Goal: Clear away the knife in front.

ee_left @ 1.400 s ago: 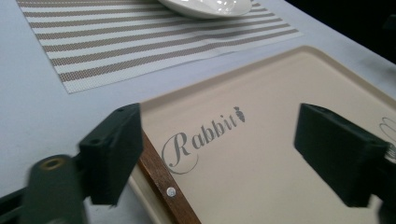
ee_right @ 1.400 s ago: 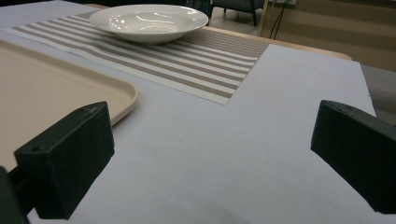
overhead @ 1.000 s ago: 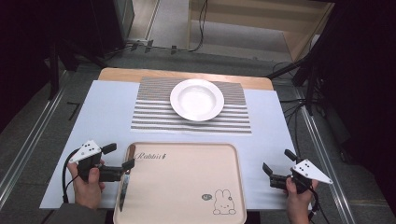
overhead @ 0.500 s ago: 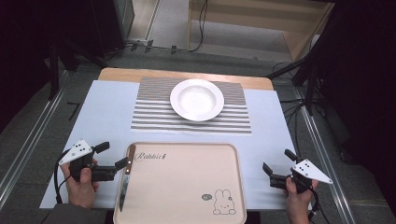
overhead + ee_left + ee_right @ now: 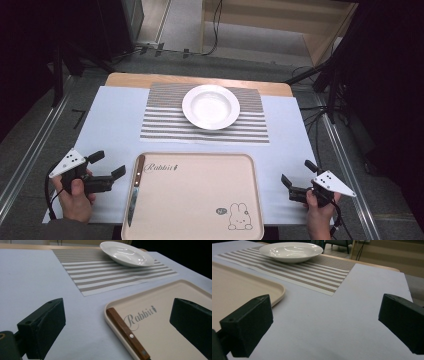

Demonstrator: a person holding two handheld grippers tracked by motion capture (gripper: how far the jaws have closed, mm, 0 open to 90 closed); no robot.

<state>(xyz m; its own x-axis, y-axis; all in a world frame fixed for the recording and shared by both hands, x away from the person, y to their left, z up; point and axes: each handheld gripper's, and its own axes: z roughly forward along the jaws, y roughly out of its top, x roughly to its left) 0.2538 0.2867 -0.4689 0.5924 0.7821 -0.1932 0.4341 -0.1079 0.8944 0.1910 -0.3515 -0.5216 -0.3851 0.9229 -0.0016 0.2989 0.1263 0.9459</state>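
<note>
The left gripper [image 5: 107, 164] sits at the left edge of the desk [image 5: 110, 125], held in the person's left hand [image 5: 75, 200]. Its jaws are spread wide and grasp nothing; they point toward the near left corner of the beige tray [image 5: 200, 220]. In the left gripper view the wooden handle of the knife [image 5: 127, 333] lies between the two jaws but farther off, with no jaw touching it.

The knife [image 5: 135, 192] lies inside the tray along its left rim, wooden handle toward the far side and blade toward the person. The tray bears the word "Rabbit" and a small rabbit drawing near its right front corner.

The right gripper [image 5: 297, 181] is just off the tray's right side, above the pale desk cover, held in the right hand [image 5: 317, 215]. Its jaws are likewise wide apart and empty, touching nothing.

Beyond the tray a white bowl-like plate [image 5: 210, 106] rests on a striped placemat [image 5: 160, 120], well apart from both grippers.
</note>
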